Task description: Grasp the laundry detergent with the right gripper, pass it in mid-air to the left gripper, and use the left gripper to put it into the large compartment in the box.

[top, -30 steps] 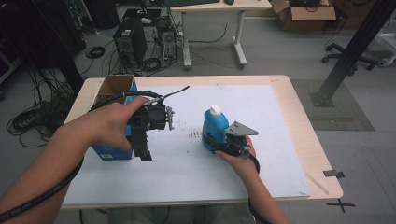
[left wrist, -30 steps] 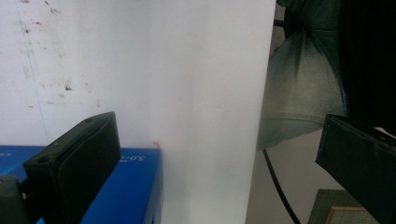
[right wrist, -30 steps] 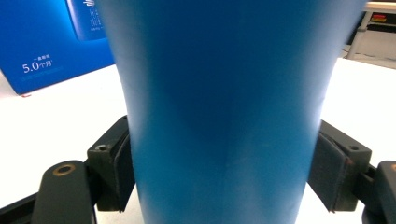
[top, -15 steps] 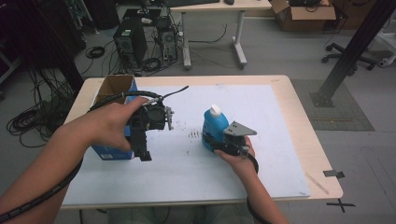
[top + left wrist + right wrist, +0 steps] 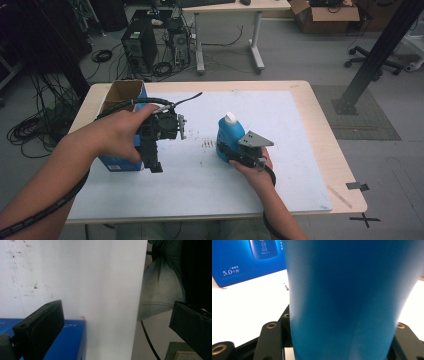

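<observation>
High view: white-topped table [image 5: 300,150], person's arms in from the bottom. Right gripper [image 5: 235,150] sits low at the table centre, its jaws clamped around the lower body of a blue bottle [image 5: 229,134] with a white cap, bottle upright on the white sheet. The jaws have just been closing, with the bottle between them. Left gripper [image 5: 155,162] is held above the table, pointing down, beside an open blue carton [image 5: 120,162] at the table's left side. Bottle and carton are well apart.

Left gripper view: jaws spread wide, nothing between them, just white sheet [image 5: 100,290] below; a corner of the blue carton [image 5: 67,340] lies by the left-hand jaw.

Right gripper view: blue bottle [image 5: 347,297] up close, wedged between the black jaws, pads tight on both its sides. Blue carton [image 5: 247,260] with white print stands farther off at the upper left.
</observation>
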The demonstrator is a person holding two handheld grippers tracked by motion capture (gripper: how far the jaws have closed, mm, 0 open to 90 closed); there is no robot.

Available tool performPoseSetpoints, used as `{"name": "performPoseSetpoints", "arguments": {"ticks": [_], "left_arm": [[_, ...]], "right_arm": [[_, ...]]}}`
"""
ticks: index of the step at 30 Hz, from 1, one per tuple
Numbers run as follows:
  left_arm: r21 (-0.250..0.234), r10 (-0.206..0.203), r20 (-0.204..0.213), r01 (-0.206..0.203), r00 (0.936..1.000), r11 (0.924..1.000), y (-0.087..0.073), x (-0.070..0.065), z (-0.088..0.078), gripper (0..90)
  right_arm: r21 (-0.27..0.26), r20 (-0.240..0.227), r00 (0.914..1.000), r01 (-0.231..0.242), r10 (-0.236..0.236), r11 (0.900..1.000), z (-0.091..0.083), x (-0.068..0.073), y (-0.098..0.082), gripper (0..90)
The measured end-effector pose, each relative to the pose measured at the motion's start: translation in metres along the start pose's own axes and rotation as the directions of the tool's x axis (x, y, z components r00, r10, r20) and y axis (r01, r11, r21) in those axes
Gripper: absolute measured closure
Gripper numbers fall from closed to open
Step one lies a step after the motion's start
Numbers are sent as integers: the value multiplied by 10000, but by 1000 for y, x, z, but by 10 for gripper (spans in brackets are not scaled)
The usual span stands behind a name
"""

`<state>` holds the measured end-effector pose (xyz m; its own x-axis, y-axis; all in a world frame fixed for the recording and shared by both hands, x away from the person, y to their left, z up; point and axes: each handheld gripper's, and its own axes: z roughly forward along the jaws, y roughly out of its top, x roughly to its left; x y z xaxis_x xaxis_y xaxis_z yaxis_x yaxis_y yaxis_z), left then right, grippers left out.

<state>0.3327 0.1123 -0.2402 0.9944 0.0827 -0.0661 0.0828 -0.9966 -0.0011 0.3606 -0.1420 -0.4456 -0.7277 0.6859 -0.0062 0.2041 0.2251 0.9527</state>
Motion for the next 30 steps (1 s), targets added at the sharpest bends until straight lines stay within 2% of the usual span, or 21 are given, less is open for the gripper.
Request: {"name": "performPoseSetpoints", "arguments": {"ticks": [3,13,15,20,25,28,29,30], "left_arm": [[45,12,17,-12,10000,10000,1,0,0,2],[34,5,14,-5,10000,10000,2,1,-2,2],[69,-13,-24,14,10000,10000,3,3,-3,2],[38,93,-60,-93,9999,9999,8,3,-7,2],[14,139,-65,-139,9999,9999,11,3,-11,2],[45,184,-69,-183,9998,9998,13,4,-13,2],[25,203,-46,-203,9998,9998,13,4,-14,2],[-3,228,-68,-228,9997,9997,14,4,-15,2]], "right_arm": [[-70,-157,9999,35,-36,10000,0,-2,0,447],[-162,-191,9996,-216,213,9996,-3,-8,2,454],[-356,-300,9992,-268,258,9990,-8,-10,10,455],[-583,-514,9987,-17,-13,9983,-20,-15,30,455],[-672,-1050,9941,190,-260,9976,-33,-22,50,456],[-627,-1425,9886,397,-483,9972,-38,-27,59,456],[-627,-1425,9886,397,-483,9972,-38,-27,59,456],[-579,-1818,9815,498,-596,9971,-42,-29,63,455]]}}
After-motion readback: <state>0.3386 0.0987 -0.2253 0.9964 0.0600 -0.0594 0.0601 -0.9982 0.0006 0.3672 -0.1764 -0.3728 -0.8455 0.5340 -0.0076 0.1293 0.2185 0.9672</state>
